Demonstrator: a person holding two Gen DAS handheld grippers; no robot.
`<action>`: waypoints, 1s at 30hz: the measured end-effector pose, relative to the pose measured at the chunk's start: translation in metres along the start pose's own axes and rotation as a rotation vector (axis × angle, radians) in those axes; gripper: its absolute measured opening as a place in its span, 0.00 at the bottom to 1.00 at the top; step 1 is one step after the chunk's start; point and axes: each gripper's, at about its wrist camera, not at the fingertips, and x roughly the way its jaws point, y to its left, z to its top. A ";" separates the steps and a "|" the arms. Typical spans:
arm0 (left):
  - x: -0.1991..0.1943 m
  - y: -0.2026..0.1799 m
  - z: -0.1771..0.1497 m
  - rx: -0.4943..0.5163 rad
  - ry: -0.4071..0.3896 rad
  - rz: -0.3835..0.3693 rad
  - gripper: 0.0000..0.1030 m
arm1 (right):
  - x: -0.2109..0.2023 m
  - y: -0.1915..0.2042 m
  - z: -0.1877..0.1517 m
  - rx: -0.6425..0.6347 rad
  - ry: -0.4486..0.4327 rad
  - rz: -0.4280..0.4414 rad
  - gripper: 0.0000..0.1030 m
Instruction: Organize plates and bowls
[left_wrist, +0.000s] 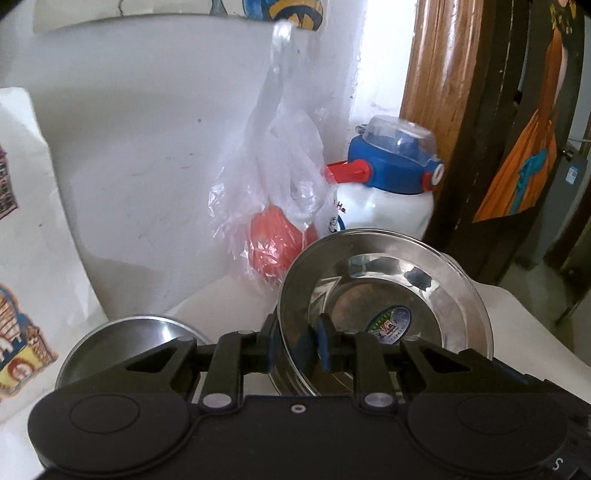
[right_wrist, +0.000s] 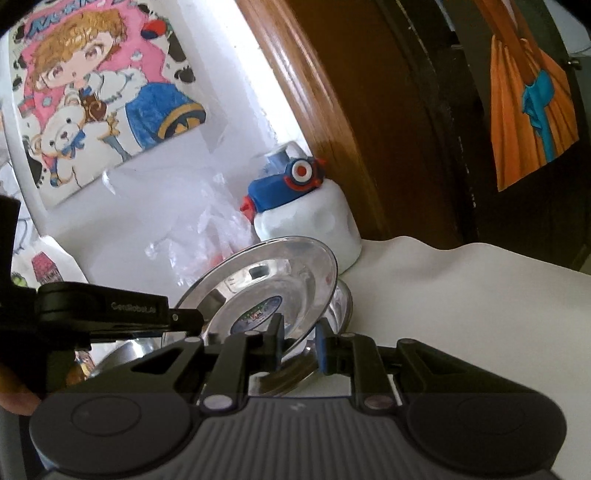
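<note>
A shiny steel bowl (left_wrist: 388, 280) with a wide rim and a round sticker inside is tilted up above the white table (left_wrist: 524, 332). My left gripper (left_wrist: 297, 345) is shut on its near wall, one blue pad inside and one outside. The right wrist view shows the same bowl (right_wrist: 266, 280), with the left gripper (right_wrist: 184, 317) clamped on the rim at the left. My right gripper (right_wrist: 300, 343) has its fingers on either side of the near rim, closed on it. A second steel bowl (left_wrist: 125, 343) lies flat on the table to the left and shows again (right_wrist: 125, 350) under the left gripper.
A white bottle with a blue lid (left_wrist: 391, 199) stands against the wall behind the bowl. A clear plastic bag holding something red (left_wrist: 273, 236) hangs beside it. A white printed bag (left_wrist: 26, 240) is at the left. A wooden door frame (right_wrist: 332, 129) borders the table (right_wrist: 461, 295).
</note>
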 end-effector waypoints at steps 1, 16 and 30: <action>0.003 0.001 0.000 0.001 0.003 0.003 0.23 | 0.002 0.000 -0.001 -0.007 0.003 0.000 0.20; 0.024 0.004 0.000 0.026 0.034 0.039 0.25 | 0.015 0.010 -0.004 -0.090 0.024 -0.009 0.25; 0.024 0.006 -0.008 0.022 0.009 0.056 0.21 | 0.014 0.025 -0.009 -0.191 -0.001 -0.048 0.46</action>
